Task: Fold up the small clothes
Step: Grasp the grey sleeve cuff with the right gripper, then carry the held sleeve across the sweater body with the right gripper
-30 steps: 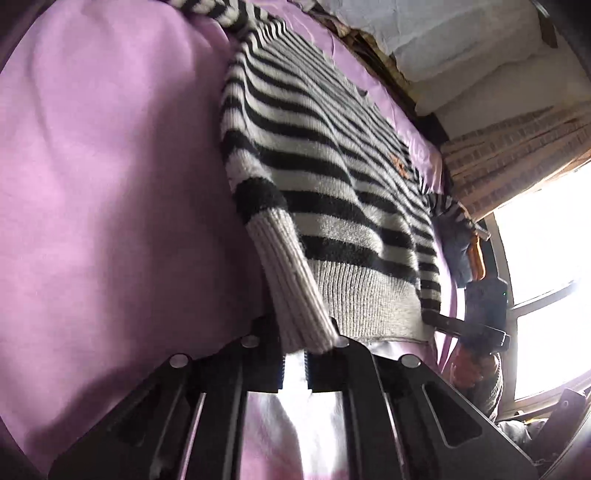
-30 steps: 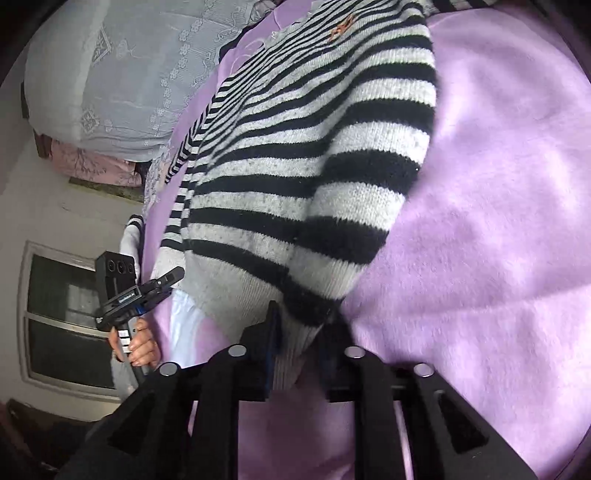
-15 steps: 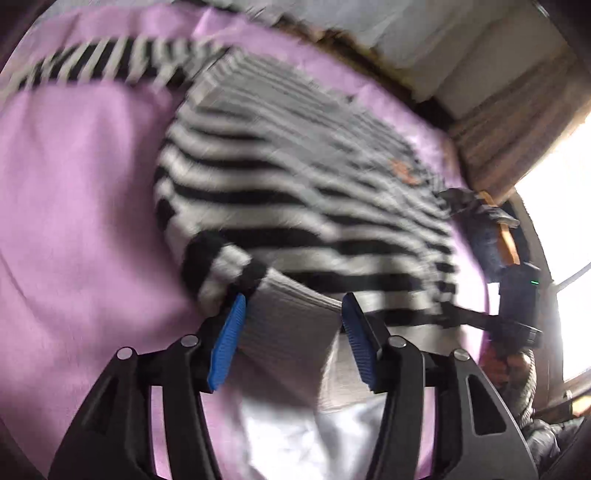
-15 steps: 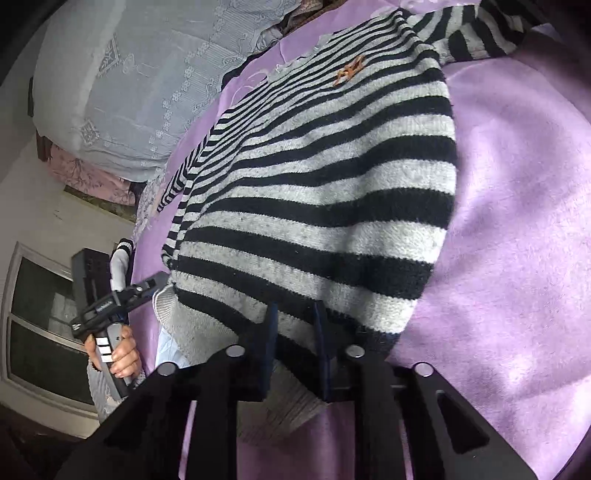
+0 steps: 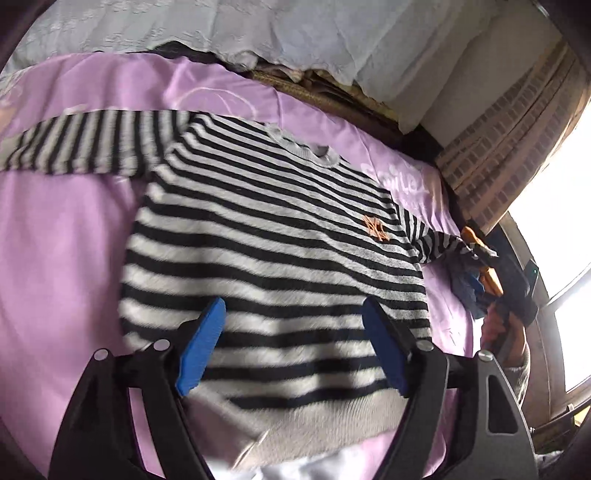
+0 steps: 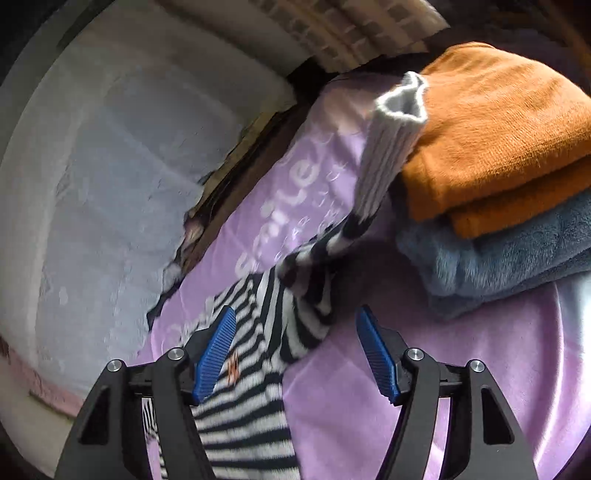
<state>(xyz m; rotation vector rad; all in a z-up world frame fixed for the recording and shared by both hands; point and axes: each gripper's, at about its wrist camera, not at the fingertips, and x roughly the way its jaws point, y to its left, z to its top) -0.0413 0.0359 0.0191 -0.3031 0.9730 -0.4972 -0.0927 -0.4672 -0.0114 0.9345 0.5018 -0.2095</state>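
Observation:
A black-and-grey striped sweater lies spread flat on the purple bedsheet, front up, with a small orange logo on the chest. One sleeve stretches out to the left. My left gripper is open and empty above the sweater's hem. My right gripper is open and empty above the sweater's shoulder. The other sleeve runs away from it, its grey cuff resting against the folded pile.
A folded orange garment sits on a folded blue-grey fleece at the right on the sheet. A pale lace cover and bed edge lie behind. The right gripper and hand show by the bright window.
Both grippers let go of the sweater's hem and opened. The sweater now lies flat. My right gripper swung over toward the right sleeve and the folded pile.

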